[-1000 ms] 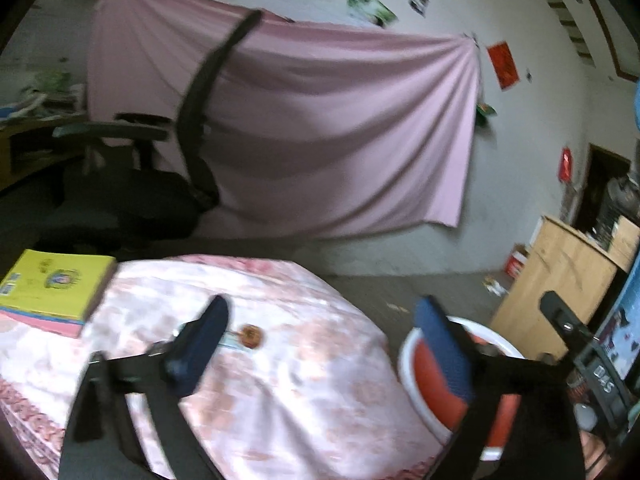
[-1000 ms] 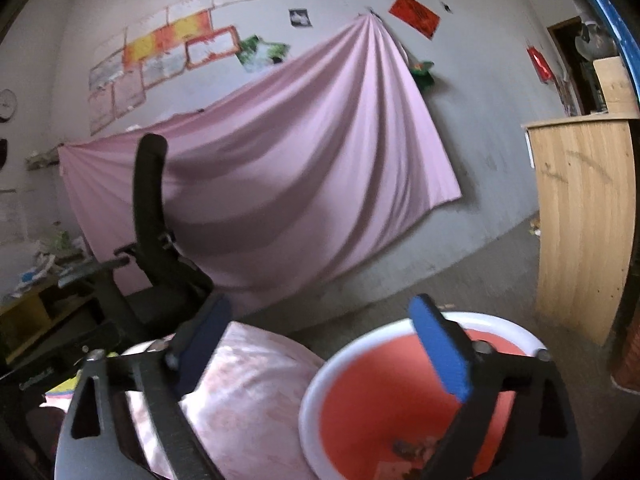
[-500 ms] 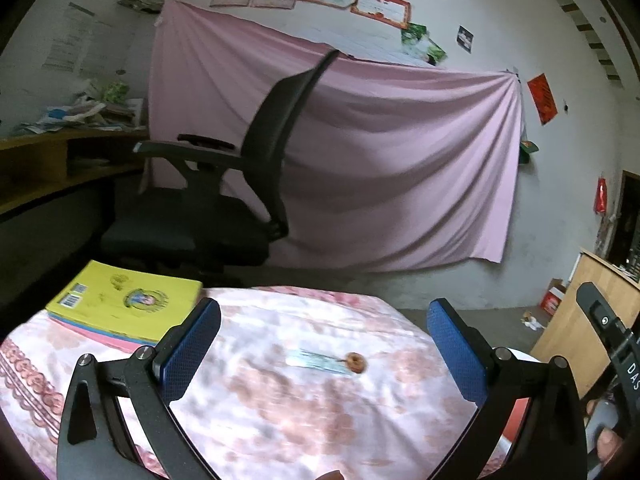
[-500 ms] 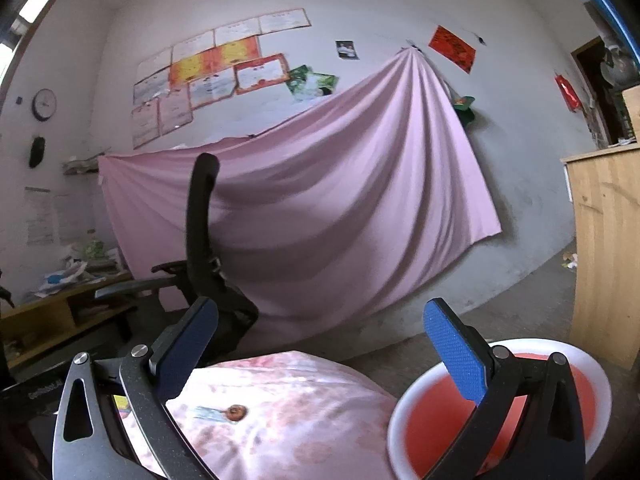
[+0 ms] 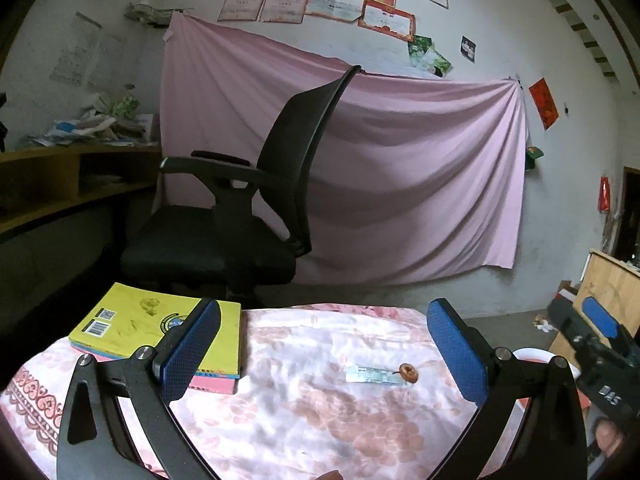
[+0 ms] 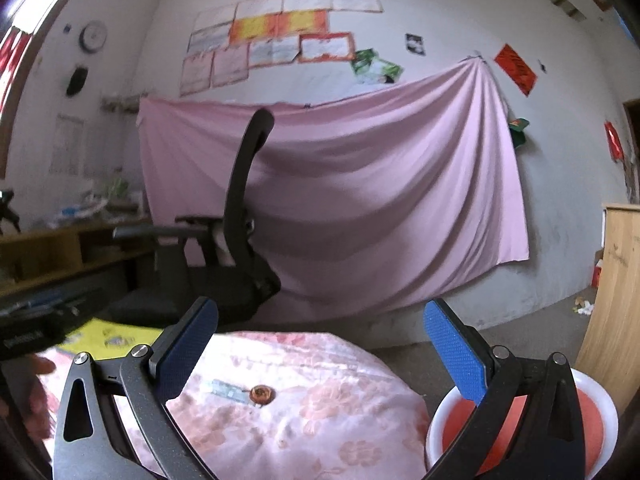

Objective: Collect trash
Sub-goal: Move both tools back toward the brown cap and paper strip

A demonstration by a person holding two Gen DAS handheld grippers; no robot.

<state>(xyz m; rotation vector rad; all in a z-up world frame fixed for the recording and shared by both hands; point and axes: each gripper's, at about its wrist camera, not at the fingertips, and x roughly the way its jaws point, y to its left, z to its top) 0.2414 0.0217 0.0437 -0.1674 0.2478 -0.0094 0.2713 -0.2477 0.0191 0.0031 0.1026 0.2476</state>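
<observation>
A small silver wrapper (image 5: 374,374) and a round brown bit of trash (image 5: 409,371) lie on the pink floral tablecloth (image 5: 304,412); both also show in the right wrist view, the wrapper (image 6: 226,389) and the brown bit (image 6: 262,393). My left gripper (image 5: 324,354) is open and empty, held above the table short of the trash. My right gripper (image 6: 320,350) is open and empty, above the table's right side. A red basin with a white rim (image 6: 600,404) sits low to the right of the table.
A yellow book on a pink one (image 5: 156,330) lies at the table's far left. A black office chair (image 5: 244,216) stands behind the table before a pink sheet on the wall. A wooden cabinet (image 6: 618,296) stands right of the basin. A desk with papers (image 5: 60,168) lies left.
Both grippers swung up and left, from over the basin toward the table. The trash now sits between the fingers in both views. Both stayed open.
</observation>
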